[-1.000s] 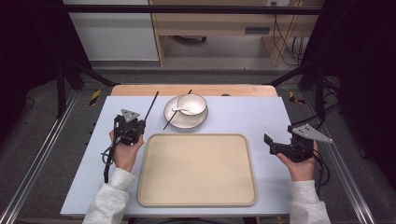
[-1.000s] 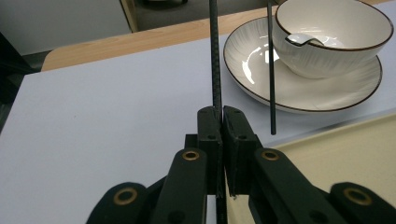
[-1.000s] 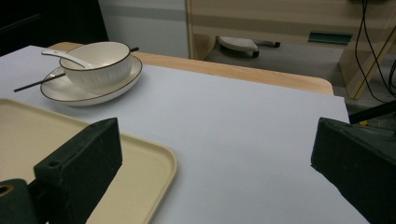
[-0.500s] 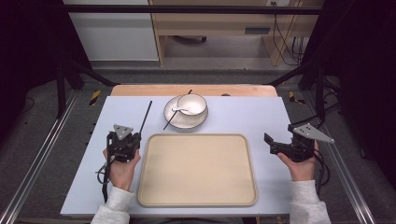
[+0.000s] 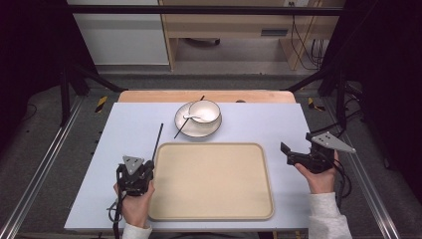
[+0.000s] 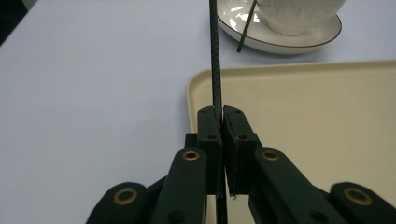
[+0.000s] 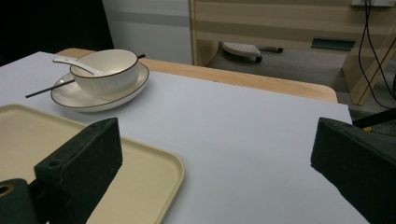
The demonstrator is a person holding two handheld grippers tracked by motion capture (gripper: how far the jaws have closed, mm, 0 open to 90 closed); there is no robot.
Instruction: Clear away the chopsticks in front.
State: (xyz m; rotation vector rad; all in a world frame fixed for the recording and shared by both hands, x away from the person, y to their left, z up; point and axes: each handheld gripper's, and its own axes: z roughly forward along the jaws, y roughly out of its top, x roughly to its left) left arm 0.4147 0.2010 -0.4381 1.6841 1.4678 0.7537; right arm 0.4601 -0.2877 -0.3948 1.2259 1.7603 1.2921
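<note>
Left gripper point(image 5: 142, 172) fingers are clamped on a black chopstick point(image 5: 158, 139) at the tray's point(image 5: 214, 209) left edge. Its long axis points away toward the plate point(image 5: 185, 130), above the counter point(image 5: 124, 124). Right gripper point(image 5: 293, 155) fingers stand wide open, empty.

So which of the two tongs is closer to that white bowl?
Left. The left tongs sit near the tray's left edge, clamping a black chopstick pointing toward the bowl; the right tongs wait open, right of the tray.

left gripper point(image 5: 147, 168) grips chopstick point(image 5: 158, 142); beside tray point(image 5: 211, 215)
</note>
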